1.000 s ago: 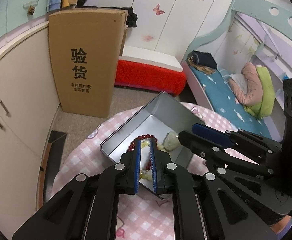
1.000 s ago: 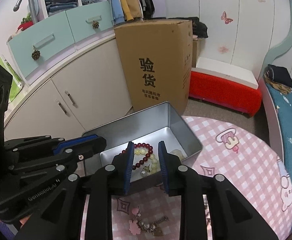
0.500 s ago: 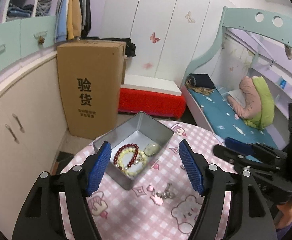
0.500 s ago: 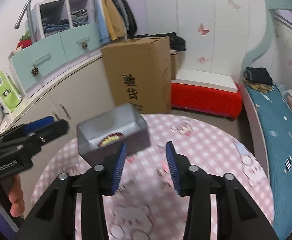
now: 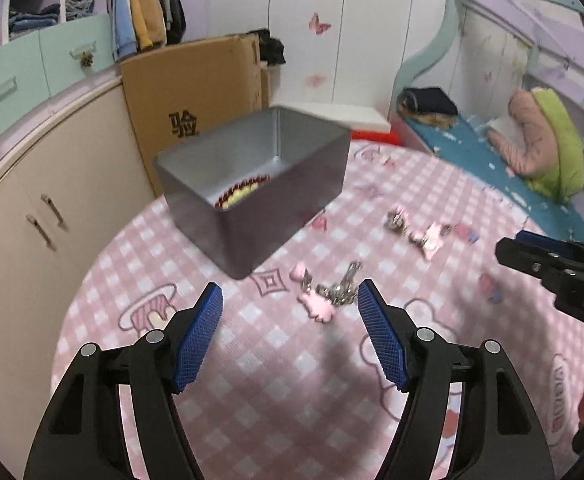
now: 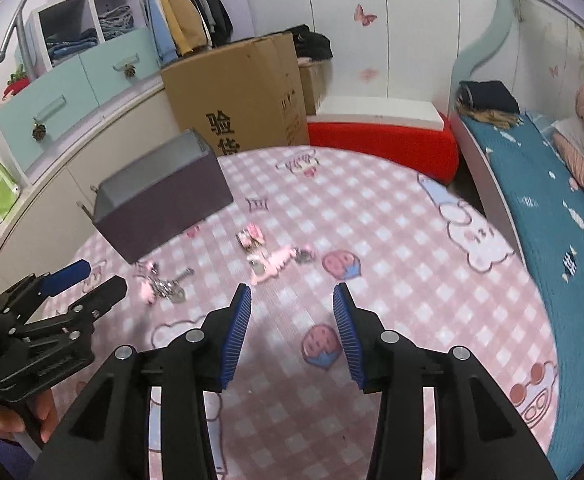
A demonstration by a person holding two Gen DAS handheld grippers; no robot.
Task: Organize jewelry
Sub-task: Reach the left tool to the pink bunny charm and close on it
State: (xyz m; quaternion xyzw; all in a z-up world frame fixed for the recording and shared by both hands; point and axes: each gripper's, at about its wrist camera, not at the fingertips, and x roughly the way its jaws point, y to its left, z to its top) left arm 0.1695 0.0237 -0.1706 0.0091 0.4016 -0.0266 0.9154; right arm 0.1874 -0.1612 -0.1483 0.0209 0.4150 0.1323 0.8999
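Note:
A grey metal tin (image 5: 252, 208) stands on the pink checked tablecloth (image 5: 292, 380), with red and yellow bead bracelets (image 5: 244, 194) inside. A pink charm on a silver chain (image 5: 324, 298) lies just ahead of my left gripper (image 5: 289, 292), which is open and empty. A second pink piece (image 5: 422, 234) lies further right. In the right wrist view, my right gripper (image 6: 293, 292) is open with nothing between its fingers. The second pink piece (image 6: 270, 260) lies just beyond it, the charm (image 6: 164, 284) to the left, and the tin (image 6: 160, 196) at the back left.
A tall cardboard box (image 6: 244, 96) and cream cabinets (image 5: 52, 200) stand behind the round table. A red bench (image 6: 384, 140) and a bed with blue bedding (image 6: 552, 208) lie to the right. A person's hand (image 6: 32, 420) holds the left gripper's handle.
Both grippers have drawn back from over the tin toward the near side of the table and opened. The tin now sits farther off, and the loose pink pieces lie in front of the fingers.

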